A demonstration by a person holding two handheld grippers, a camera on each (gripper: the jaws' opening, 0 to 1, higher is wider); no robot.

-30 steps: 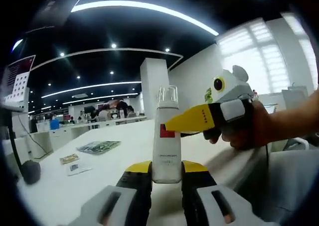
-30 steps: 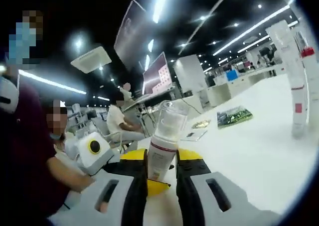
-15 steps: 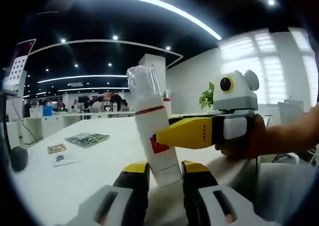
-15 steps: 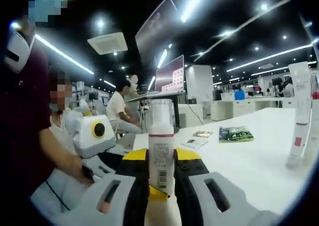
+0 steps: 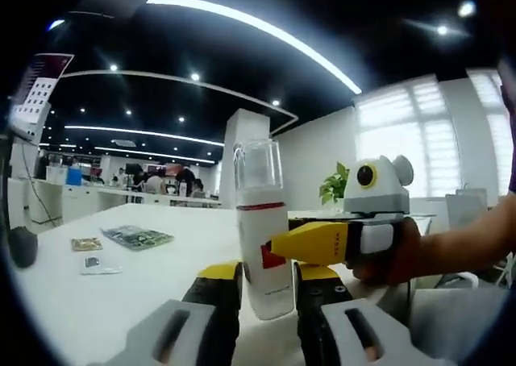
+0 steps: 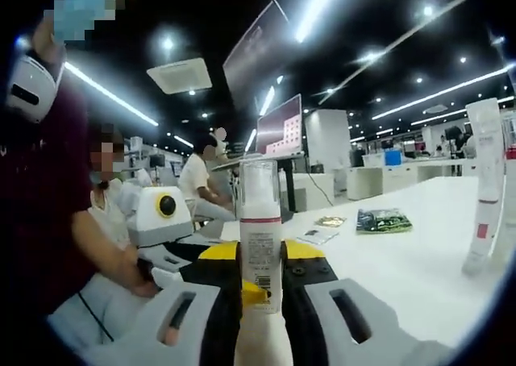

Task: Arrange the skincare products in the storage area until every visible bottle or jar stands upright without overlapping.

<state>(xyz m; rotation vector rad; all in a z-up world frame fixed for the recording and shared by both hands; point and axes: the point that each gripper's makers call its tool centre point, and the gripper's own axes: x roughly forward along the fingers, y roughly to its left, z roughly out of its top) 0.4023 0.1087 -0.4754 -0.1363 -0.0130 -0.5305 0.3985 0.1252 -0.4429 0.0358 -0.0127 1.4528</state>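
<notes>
A white bottle (image 5: 264, 235) with a clear cap and a red band stands upright on the white table (image 5: 113, 297). In the left gripper view its base sits between the yellow-tipped jaws of my left gripper (image 5: 269, 276), which close against it low down. My right gripper (image 5: 302, 243) comes in from the right, one yellow jaw lying across the bottle's middle. The right gripper view has the same bottle (image 6: 260, 239) upright between the jaws of my right gripper (image 6: 261, 257), shut on it. My left gripper (image 6: 173, 257) reaches in from the left there, its tips hidden.
A green packet (image 5: 135, 237) and small cards (image 5: 85, 243) lie on the table to the left. A tall white tube (image 6: 486, 185) stands at the far right of the right gripper view, near a green packet (image 6: 383, 219). A person's dark red sleeve (image 6: 48, 245) is close by.
Half a second ago the bottle leaned left in the left gripper view; now it stands straight. Both grippers have stayed on it.
</notes>
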